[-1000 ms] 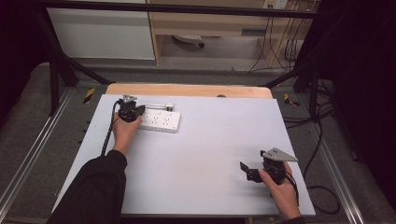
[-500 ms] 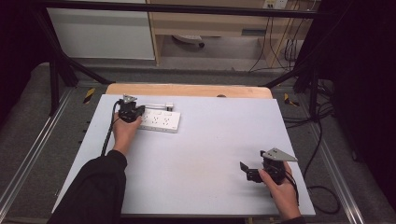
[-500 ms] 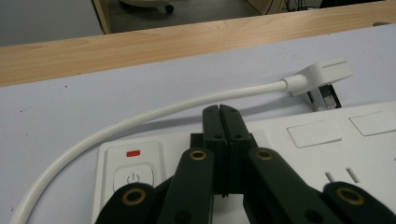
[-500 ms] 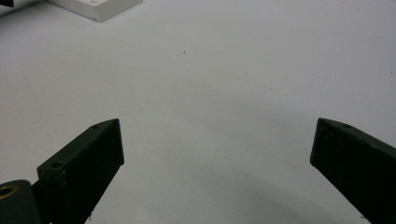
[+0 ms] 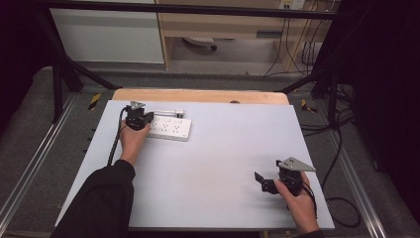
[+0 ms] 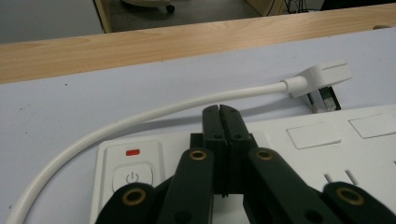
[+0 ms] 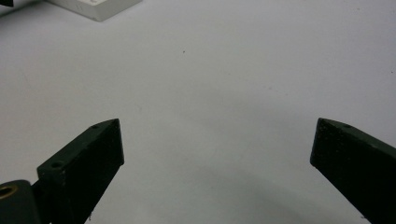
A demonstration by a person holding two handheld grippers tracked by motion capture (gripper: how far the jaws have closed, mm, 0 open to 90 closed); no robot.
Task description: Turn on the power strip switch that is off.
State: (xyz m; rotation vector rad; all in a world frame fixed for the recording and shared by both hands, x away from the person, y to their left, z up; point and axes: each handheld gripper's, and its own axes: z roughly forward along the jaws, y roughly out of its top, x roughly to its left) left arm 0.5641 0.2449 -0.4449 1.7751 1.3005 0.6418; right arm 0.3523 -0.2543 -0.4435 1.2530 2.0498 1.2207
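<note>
High view gives us the desk (image 5: 218, 163) first: a pale grey-white sheet over a wooden top whose far edge shows as a bare strip. On the far left part of that sheet we see a white power strip (image 5: 170, 128), lying flat with its length running left to right. Its white cable (image 6: 140, 116) curves off the left end, sweeps along the far side of the strip and ends in a white flat plug (image 6: 322, 77) lying on the desk just beyond the strip's far edge.

We see the left gripper (image 5: 140, 119) at the strip's left end, held by the left hand (image 5: 132, 141), a dark sleeve (image 5: 99, 203) reaching in from the near edge. From the left gripper view its jaws are pressed together with nothing between them, their tips over the strip's top face just right of the power button (image 6: 133, 177) and the small red indicator (image 6: 133, 152).

Near the right near corner of the desk we find the right gripper (image 5: 267, 182), held by the right hand (image 5: 299, 206), well apart from the strip. Its jaws stand wide over bare desk, holding nothing.
</note>
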